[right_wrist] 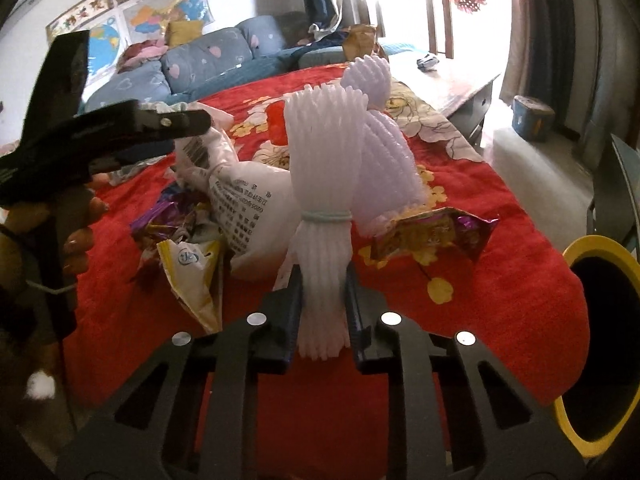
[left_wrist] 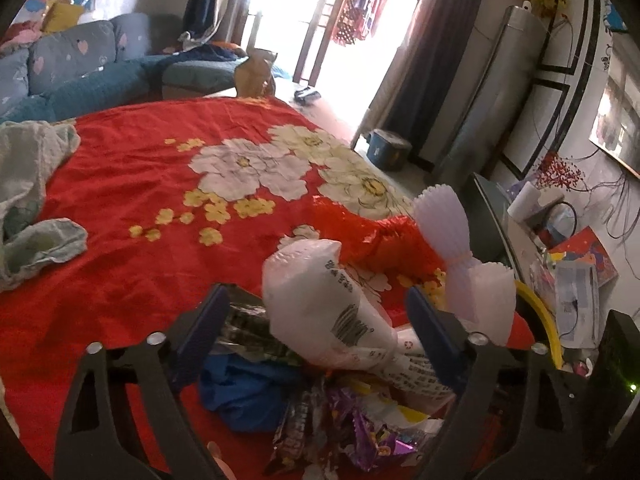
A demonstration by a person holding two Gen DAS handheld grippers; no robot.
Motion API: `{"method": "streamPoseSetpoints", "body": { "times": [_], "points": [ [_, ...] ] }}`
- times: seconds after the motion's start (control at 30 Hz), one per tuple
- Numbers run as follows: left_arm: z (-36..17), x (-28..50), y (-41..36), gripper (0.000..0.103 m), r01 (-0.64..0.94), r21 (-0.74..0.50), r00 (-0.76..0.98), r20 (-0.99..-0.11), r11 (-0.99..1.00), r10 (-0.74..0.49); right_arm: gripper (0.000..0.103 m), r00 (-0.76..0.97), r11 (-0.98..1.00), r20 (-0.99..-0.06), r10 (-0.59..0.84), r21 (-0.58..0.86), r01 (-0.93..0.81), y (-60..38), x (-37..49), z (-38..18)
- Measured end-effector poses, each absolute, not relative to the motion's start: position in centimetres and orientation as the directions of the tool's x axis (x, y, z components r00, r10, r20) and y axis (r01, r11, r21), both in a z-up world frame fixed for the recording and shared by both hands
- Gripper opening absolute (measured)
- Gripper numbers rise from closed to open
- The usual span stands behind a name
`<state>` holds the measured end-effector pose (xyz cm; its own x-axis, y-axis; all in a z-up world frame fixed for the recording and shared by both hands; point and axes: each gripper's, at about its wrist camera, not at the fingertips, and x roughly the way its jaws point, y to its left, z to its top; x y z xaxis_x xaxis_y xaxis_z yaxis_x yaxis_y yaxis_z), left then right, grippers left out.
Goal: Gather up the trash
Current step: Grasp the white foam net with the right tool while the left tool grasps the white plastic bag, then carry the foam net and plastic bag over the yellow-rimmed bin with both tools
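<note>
a right gripper is clenching its jaws on the lower end of a white foam net bundle, tied at the waist with a pale band, and is holding it upright above a red floral cloth spread over what appears to be a bench. the left gripper is hovering with its jaws released and wide apart, grasping nothing, over a heap of litter: a white plastic bag with printed text, a crumpled blue bag and purple foil wrappers. seen from the right wrist, a yellow-and-white snack packet is lying beside the white bag, and a flattened gold-and-purple wrapper is resting on the cloth just right of the foam net. a yellow-rimmed bin, its mouth dark, is standing at the right edge of the cloth, near the raised bundle.

the step in hand appears to be carrying the foam net to the bin. the next move is likely calling for a swing to the right until the bundle is hanging over the opening, then releasing the jaws. the tall, splayed top may be catching the rim, so a centred drop seems wise. the left gripper looks poised to close on the white bag next.
</note>
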<state>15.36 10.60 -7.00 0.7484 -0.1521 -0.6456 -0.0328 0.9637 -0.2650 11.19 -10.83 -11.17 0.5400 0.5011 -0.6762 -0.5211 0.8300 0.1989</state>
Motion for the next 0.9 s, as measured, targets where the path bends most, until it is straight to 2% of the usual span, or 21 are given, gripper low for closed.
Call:
{"method": "streamPoseSetpoints", "body": {
  "times": [0.2,0.3,0.37,0.57,0.9],
  "points": [
    [-7.4,16.4,9.6,0.069,0.001,-0.267,0.725,-0.663,0.964,-0.185,0.013,0.545,0.829,-0.669,0.505,0.2,-0.523,-11.2,11.2,-10.8],
    [-7.7,16.6,9.3,0.057,0.012,-0.267,0.718,-0.668,0.964,-0.195,0.013,0.554,0.834,-0.666,0.499,0.195,-0.516,-11.3,11.2,-10.8],
    [-7.7,16.6,9.4,0.043,0.014,-0.272,0.721,-0.664,0.962,-0.198,0.013,0.56,0.839,-0.667,0.492,0.191,-0.51,-11.4,11.3,-10.6],
    [-7.7,16.2,9.5,0.034,0.045,-0.305,0.722,-0.648,0.951,-0.242,0.013,0.58,0.846,-0.654,0.486,0.185,-0.5,-11.6,10.8,-10.0],
    [-5.3,14.9,9.0,0.03,0.068,-0.261,0.767,-0.604,0.963,-0.218,0.013,0.607,0.84,-0.615,0.503,0.181,-0.512,-12.2,10.0,-8.7]
  ]
}}
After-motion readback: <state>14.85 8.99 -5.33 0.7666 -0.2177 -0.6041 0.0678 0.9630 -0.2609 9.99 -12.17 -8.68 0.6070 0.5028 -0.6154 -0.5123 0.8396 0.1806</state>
